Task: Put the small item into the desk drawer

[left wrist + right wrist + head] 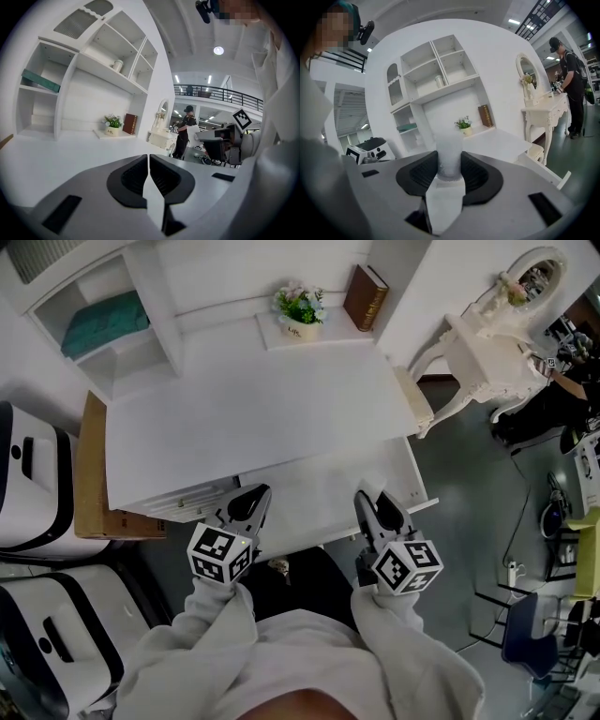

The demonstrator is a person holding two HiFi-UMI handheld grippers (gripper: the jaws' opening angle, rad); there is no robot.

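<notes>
The white desk [253, 418] has its drawer [309, 495] pulled out toward me at the front. My right gripper [368, 505] hovers over the drawer's right part, shut on a small frosted white cylinder [449, 147] that stands upright between its pads [476, 176]. The item is hidden in the head view. My left gripper [255, 501] sits at the drawer's left front corner, jaws closed together with nothing between them [148, 165]. The right gripper's marker cube [242, 118] shows at the right of the left gripper view.
At the desk's back stand a flower pot [300, 310] and a brown book [365, 296]. A shelf unit with a teal item [103, 322] rises at the left. A white dressing table [497, 343] and a person [569, 79] are on the right, a cardboard box [94, 474] and white machines [33, 484] on the left.
</notes>
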